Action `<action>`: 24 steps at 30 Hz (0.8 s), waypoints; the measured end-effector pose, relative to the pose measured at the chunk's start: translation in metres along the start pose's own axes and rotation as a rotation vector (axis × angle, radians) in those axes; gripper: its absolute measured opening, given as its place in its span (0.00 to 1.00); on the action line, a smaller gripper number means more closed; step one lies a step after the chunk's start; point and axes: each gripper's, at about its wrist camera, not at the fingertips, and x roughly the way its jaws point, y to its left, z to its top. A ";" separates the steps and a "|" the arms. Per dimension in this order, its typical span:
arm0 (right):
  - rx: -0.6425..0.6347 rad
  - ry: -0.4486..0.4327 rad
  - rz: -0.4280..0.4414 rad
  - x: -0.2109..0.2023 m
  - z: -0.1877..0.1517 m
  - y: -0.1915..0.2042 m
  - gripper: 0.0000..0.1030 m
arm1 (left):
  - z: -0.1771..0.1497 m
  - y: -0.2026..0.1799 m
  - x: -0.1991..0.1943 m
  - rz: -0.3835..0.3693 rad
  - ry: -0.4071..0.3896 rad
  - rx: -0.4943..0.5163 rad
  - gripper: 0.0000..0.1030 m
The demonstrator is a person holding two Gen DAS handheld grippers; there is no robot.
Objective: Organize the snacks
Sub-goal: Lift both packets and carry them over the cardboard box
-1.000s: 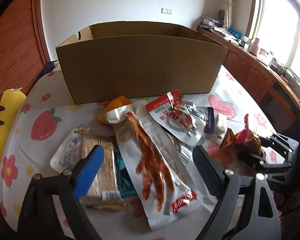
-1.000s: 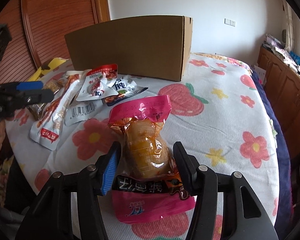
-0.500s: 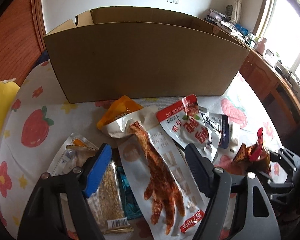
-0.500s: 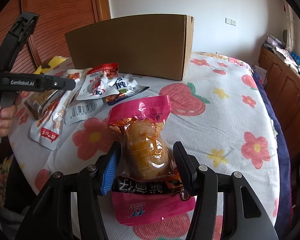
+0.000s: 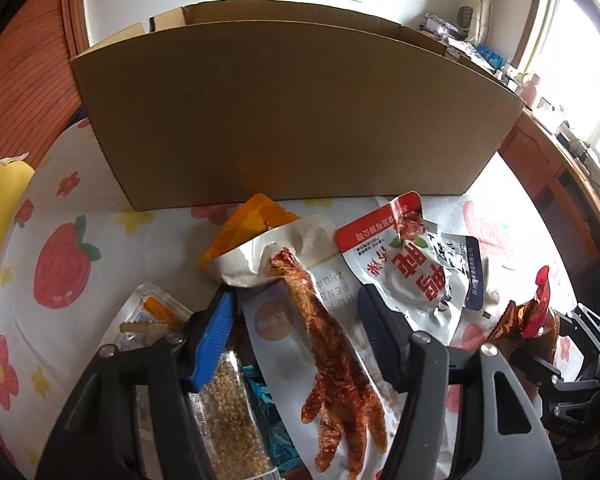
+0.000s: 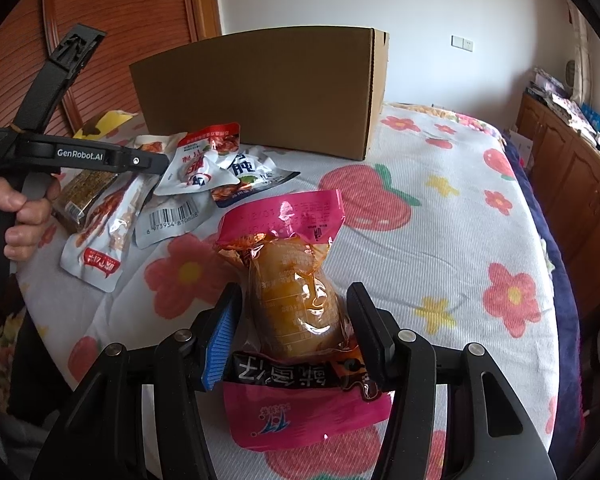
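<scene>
Between the right tongs (image 6: 292,320), pink pouch (image 6: 296,300), lengthwise toward cardboard box (image 6: 260,88)

The tall cardboard box (image 5: 292,112) walls off the upper middle of the left wrist frame, its near side rising just behind the heaped snack packets (image 5: 340,280). In the right wrist view, the flowered bedspread (image 6: 460,240) lies bare across the right half, a free lane to the box's right end. At left, the left gripper (image 6: 140,162) hangs over the heap.
</scene>
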 end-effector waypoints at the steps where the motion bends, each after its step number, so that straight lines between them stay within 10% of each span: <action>1: 0.000 0.001 0.000 0.000 0.000 0.000 0.54 | -0.001 0.000 -0.001 0.001 -0.008 0.000 0.49; 24: 0.026 -0.038 -0.015 -0.011 0.006 -0.004 0.39 | -0.020 0.003 -0.094 -0.015 -0.301 0.039 0.36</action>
